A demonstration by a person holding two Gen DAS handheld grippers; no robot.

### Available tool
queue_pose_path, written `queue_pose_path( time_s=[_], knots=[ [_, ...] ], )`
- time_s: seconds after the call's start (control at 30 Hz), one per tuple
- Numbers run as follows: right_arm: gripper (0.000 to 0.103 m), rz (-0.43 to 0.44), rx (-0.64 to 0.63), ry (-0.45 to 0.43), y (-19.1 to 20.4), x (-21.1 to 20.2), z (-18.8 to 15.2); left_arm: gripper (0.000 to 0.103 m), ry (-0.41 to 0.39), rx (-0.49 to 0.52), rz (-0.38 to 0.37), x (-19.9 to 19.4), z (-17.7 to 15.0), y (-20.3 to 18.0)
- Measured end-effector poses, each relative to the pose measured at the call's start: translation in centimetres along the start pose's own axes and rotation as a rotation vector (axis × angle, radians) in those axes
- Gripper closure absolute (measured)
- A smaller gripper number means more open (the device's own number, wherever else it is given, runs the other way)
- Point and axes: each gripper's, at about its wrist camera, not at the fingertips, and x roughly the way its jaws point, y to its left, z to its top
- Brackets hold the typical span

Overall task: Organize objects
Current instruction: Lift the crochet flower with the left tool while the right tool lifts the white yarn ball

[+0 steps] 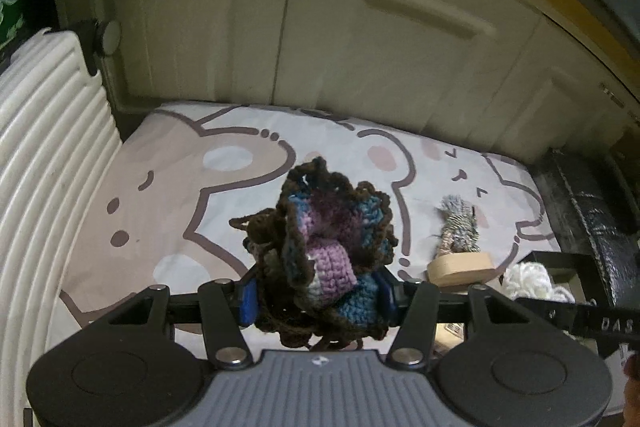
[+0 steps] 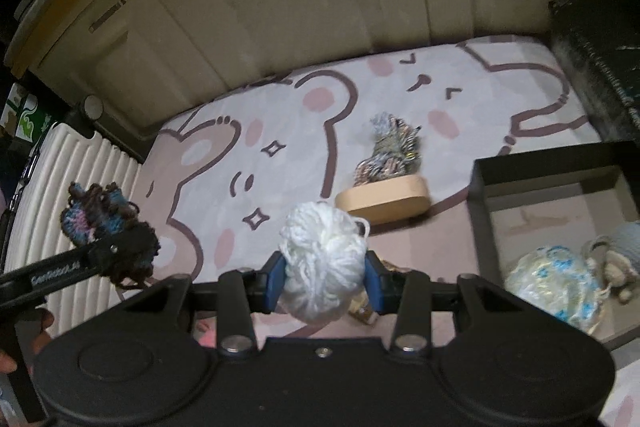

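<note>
My left gripper (image 1: pixel 318 297) is shut on a crocheted piece (image 1: pixel 326 243) of brown, blue and purple yarn, held above a bear-print mat (image 1: pixel 160 195). From the right wrist the same crocheted piece (image 2: pixel 106 223) shows at the left in the left gripper (image 2: pixel 120 255). My right gripper (image 2: pixel 326 279) is shut on a white yarn ball (image 2: pixel 322 263), also held over the bear-print mat (image 2: pixel 280 131). A mottled grey yarn bundle (image 2: pixel 390 155) lies behind a tan oval wooden block (image 2: pixel 384 201). The white yarn ball (image 1: pixel 528 277) shows at the right of the left wrist view.
A black open box (image 2: pixel 540 175) at the right holds a pale blue-white yarn ball (image 2: pixel 556 281) and a grey one. A white ribbed suitcase (image 1: pixel 48 155) stands at the left, cream cabinet doors (image 1: pixel 280 27) behind the mat, a dark case (image 1: pixel 588 211) at the far right.
</note>
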Motion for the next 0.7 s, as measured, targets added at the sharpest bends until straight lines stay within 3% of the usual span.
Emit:
queue_pose_path(
  time_s=[0.7],
  knots=[
    [0.06, -0.027, -0.042, -0.148, -1.4, -4.7, 0.6, 0.048, -0.085, 0.084, -0.058, -3.3, 0.0, -5.4]
  ],
)
